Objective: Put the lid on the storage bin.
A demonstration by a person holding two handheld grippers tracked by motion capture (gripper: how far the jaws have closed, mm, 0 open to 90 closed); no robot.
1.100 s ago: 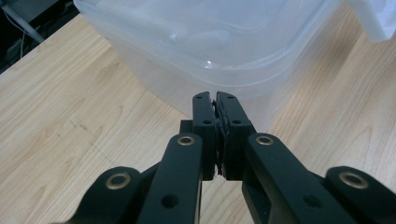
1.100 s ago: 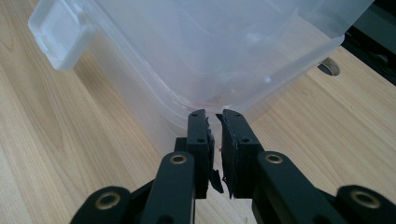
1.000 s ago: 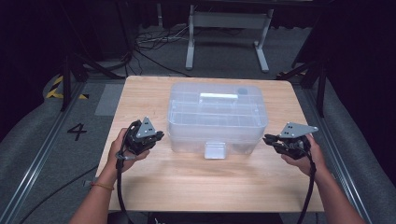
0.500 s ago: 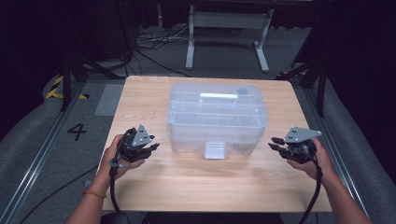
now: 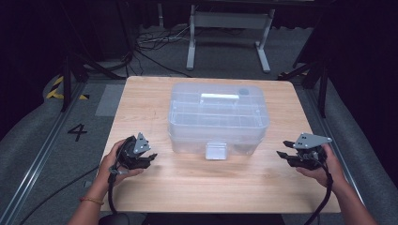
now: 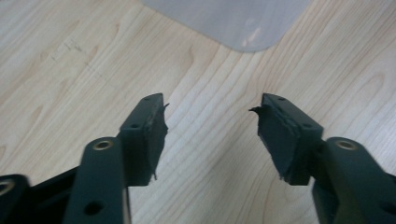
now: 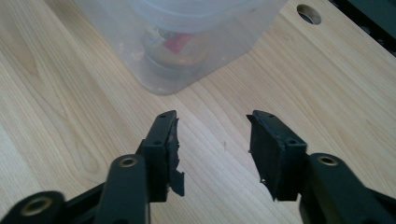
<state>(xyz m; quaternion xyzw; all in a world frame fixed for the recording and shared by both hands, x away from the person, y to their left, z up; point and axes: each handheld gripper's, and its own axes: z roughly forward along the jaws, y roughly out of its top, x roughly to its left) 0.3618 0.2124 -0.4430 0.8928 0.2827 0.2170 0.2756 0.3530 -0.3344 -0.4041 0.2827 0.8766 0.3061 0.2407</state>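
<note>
Left gripper (image 5: 151, 155) and right gripper (image 5: 280, 153) jaws just spread, empty, flanking clear box (image 5: 218, 117); uneven squeeze risks box skewed or slipped on table (image 5: 197, 183).

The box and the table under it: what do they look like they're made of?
Box: looks like clear, slightly frosted plastic; its dividers and contents show through the walls, and the latch is see-through too. Table: pale wood or a wood-look laminate, matte, with grain lines plain in both gripper views.
</note>
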